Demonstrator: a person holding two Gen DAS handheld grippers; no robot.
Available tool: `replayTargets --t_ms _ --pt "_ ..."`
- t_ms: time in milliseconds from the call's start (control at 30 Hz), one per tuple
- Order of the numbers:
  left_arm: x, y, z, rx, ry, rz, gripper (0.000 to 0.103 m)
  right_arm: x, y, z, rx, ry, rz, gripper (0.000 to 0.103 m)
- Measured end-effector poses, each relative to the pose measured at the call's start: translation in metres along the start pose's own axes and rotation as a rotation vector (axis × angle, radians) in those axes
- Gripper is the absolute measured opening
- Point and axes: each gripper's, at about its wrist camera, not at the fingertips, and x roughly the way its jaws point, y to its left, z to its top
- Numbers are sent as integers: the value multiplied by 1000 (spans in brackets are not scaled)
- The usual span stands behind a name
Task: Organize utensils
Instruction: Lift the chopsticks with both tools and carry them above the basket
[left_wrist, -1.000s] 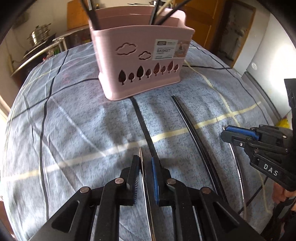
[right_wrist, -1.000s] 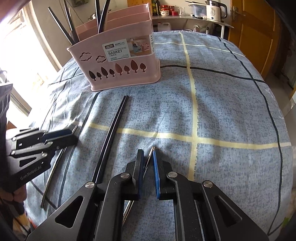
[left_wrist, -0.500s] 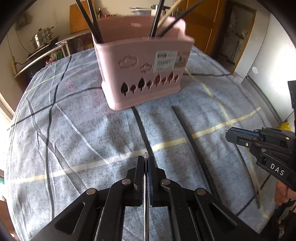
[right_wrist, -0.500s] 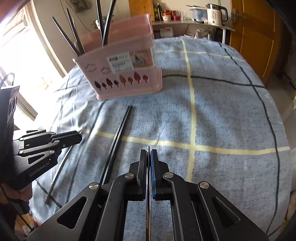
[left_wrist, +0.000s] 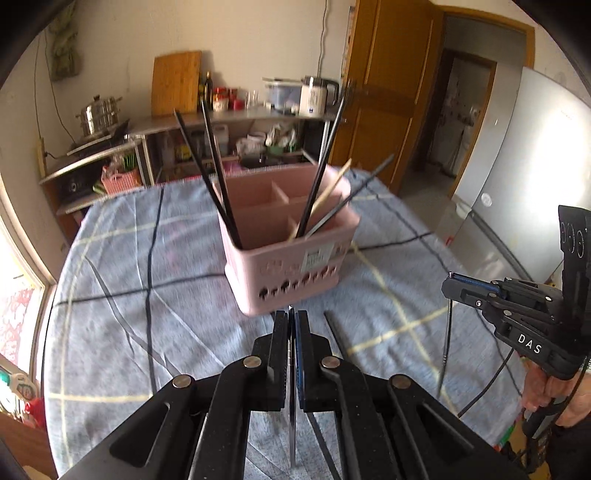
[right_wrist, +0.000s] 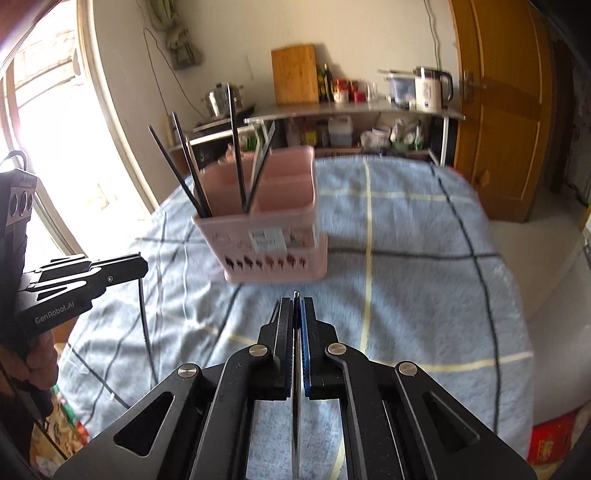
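A thin metal chopstick (left_wrist: 291, 413) is pinched between the pressed-together fingers (left_wrist: 279, 350) of the left gripper (left_wrist: 291, 325), its tip just showing past the fingertips at 12 o'clock and its shaft running back between the pads toward 6 o'clock. A second metal chopstick (right_wrist: 296, 387) is clamped the same way in the right gripper (right_wrist: 296, 306), whose fingers (right_wrist: 284, 332) are likewise closed flat against it. In the left wrist view the right gripper (left_wrist: 452, 284) is seen at 3 o'clock with its chopstick (left_wrist: 446, 343) hanging down clear of the cloth; in the right wrist view the left gripper (right_wrist: 142, 264) appears at 9 o'clock with its own stick (right_wrist: 144, 325) dangling below.

The pink basket (left_wrist: 291, 266) is seen at 12 o'clock of each gripper on the blue checked tablecloth (left_wrist: 110, 332), with dark chopsticks (left_wrist: 214, 177) and one pale wooden one (left_wrist: 325, 195) leaning in its compartments. A pair of black chopsticks (left_wrist: 332, 328) is left lying on the cloth, just to 1 o'clock of the left fingertips.

A second earlier both sets of fingers were spread around chopsticks lying flat on the cloth; the jaws have since closed on them and both sticks have been lifted off the table, so that the basket's open top, earlier seen side-on, is now looked down into.
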Motion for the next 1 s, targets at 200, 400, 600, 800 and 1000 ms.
replayTargets --t_ms 200,400,600,800,1000 --pt "-19 1 15 -3 -52 -9 3 -22 0 15 -5 -77 -5 3" --pt "-30 0 22 -8 -77 -20 3 -31 1 23 -10 -114 -3 3" --pt "-39 -1 26 -18 -86 -33 3 -38 4 27 -17 -129 7 3" --pt "-49 3 38 -20 -105 -41 3 -43 11 39 -32 -156 29 3" --pt "-62 7 62 -20 -145 -34 3 -46 26 62 -57 -199 57 3"
